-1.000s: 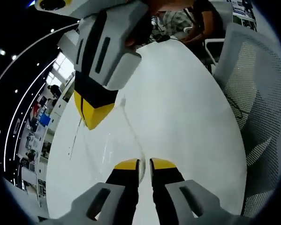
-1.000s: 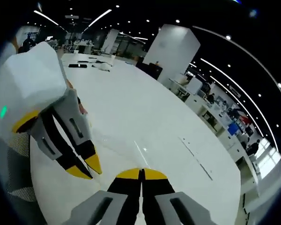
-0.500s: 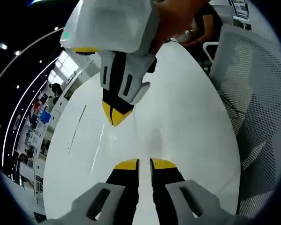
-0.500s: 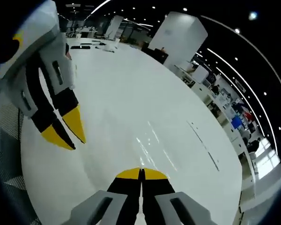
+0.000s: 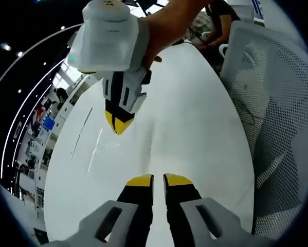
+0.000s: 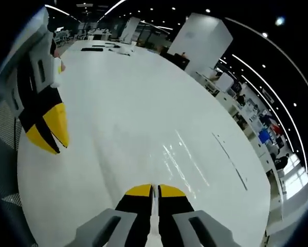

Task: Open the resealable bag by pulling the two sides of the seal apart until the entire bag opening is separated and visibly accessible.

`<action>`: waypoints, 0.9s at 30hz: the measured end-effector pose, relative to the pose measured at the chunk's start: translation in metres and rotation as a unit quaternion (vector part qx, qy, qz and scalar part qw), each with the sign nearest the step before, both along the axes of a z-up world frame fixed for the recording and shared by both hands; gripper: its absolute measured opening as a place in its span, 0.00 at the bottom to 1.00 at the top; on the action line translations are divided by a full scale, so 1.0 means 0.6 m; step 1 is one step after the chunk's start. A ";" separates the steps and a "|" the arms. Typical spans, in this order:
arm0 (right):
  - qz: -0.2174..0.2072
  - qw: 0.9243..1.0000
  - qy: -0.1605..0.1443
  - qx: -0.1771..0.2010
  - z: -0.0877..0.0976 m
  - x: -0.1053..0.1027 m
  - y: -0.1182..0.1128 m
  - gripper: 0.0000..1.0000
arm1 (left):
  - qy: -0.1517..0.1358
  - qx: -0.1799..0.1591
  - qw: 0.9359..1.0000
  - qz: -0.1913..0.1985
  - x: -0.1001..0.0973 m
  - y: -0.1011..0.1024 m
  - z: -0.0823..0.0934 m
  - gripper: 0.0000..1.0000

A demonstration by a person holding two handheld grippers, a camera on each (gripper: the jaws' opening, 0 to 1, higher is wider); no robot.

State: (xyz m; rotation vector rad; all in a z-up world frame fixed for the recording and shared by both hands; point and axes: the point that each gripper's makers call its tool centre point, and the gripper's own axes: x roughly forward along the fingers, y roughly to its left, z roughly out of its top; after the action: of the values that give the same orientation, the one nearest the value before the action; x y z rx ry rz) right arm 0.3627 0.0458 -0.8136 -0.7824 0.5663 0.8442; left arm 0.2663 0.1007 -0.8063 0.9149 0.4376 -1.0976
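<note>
While claws (image 5: 152, 180) (image 6: 154, 190) hover | white table (image 6: 128, 113) | no writing legible

resealable bag (image 6: 180, 160) | clear, faint glints | flat on table (image 6: 118, 103) | seal unclear

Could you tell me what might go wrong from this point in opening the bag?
1. The clear bag is barely visible, just faint glints on the white table; I cannot tell whether the left claw or right claw grips any film, so a side may slip free unnoticed.
2. The claws are well apart; more pulling could tear the bag.
3. The mesh chair stands near the left claw and might be bumped.
</note>
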 end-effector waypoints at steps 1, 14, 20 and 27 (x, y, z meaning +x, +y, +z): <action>0.000 1.000 0.000 0.005 0.001 0.000 0.002 0.05 | 0.000 -0.002 1.000 0.002 0.000 0.002 0.000 0.06; 0.002 0.998 0.028 0.062 0.014 -0.034 0.004 0.63 | 0.020 -0.024 0.999 0.035 -0.002 0.014 0.000 0.14; -0.002 0.997 0.015 0.077 0.037 -0.041 -0.011 0.66 | 0.036 -0.044 0.997 0.061 -0.004 0.019 0.005 0.24; -0.031 0.993 0.020 0.114 0.046 -0.062 -0.028 0.84 | 0.022 -0.078 0.993 0.083 -0.013 0.032 0.020 0.28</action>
State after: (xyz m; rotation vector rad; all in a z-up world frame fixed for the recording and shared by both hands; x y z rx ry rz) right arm 0.3253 0.0288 -0.7863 -0.5389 0.5158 0.8518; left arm 0.2583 0.1199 -0.7942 0.7048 0.4498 -0.9860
